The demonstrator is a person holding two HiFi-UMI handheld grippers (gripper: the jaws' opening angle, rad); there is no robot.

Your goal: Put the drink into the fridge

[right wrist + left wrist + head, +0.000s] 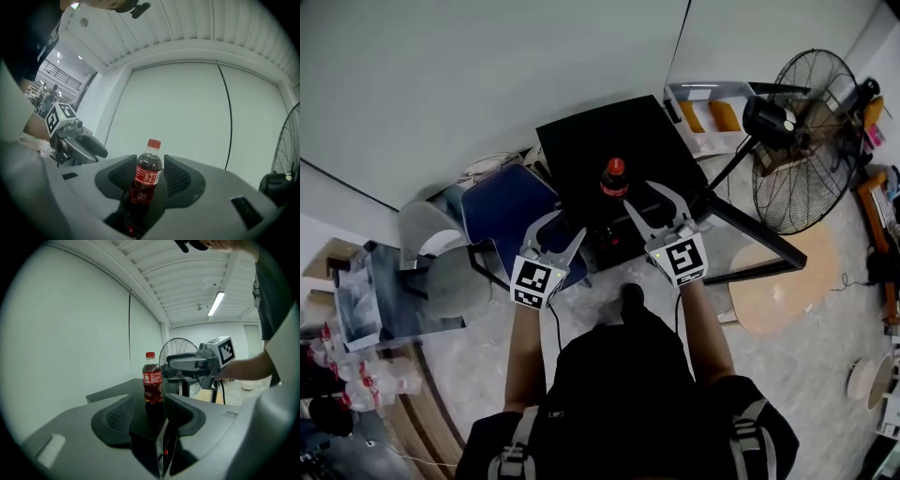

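A careless nudge could have toppled the cola bottle point(614, 180) standing upright on top of the black fridge point(591, 131): on its left the left gripper point(558, 230) hung open and empty, while on its right the right gripper point(649, 202) gaped wide, its jaws framing the bottle without touching it.

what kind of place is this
Probably a workshop or lab room: a big standing fan on a bare speckled floor, a strip light on a ribbed ceiling, and a small black fridge with a bottle on top.
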